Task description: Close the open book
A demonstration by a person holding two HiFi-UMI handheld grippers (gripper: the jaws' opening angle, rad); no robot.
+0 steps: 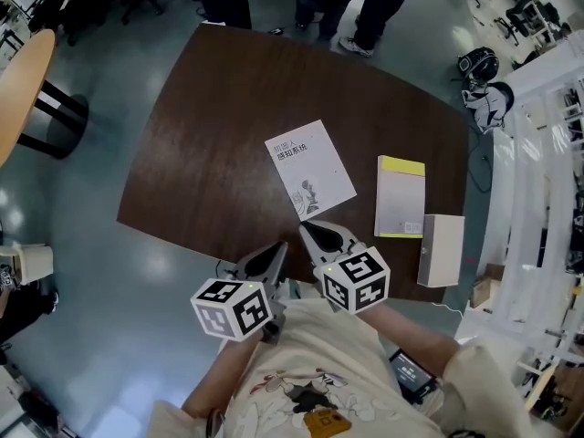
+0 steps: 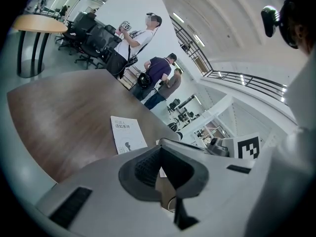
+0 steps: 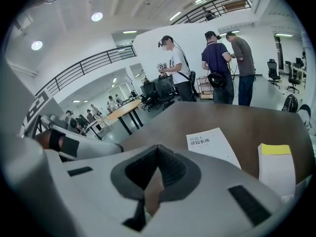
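Dark brown wood covers the table point(image 1: 201, 162), which fills the middle of the head view over a glossy grey floor point(image 1: 82, 272). People point(image 3: 217, 63) stand beyond its far edge, at the top of the frame.

The book point(image 1: 310, 170) lies closed and flat near the table's centre, white cover up with printed characters, turned at a slant to the table edges. To its right, well apart, lies a booklet point(image 1: 401, 197) with a yellow strip along its top. A white box point(image 1: 442, 250) sits just beside the booklet's lower right corner, at the table's edge.

Both grippers are at the lower centre of the head view, over the near edge of the table, side by side. The left gripper point(image 1: 272, 259) has its jaws clenched together with nothing between them; its own view shows the pads meeting and the book ahead on the left point(image 2: 127, 134). The right gripper point(image 1: 315, 237) is likewise clenched and empty, its tip near the book's lower corner. In the right gripper view the book point(image 3: 210, 144) lies ahead of the closed jaws, the booklet point(image 3: 276, 169) at the right.
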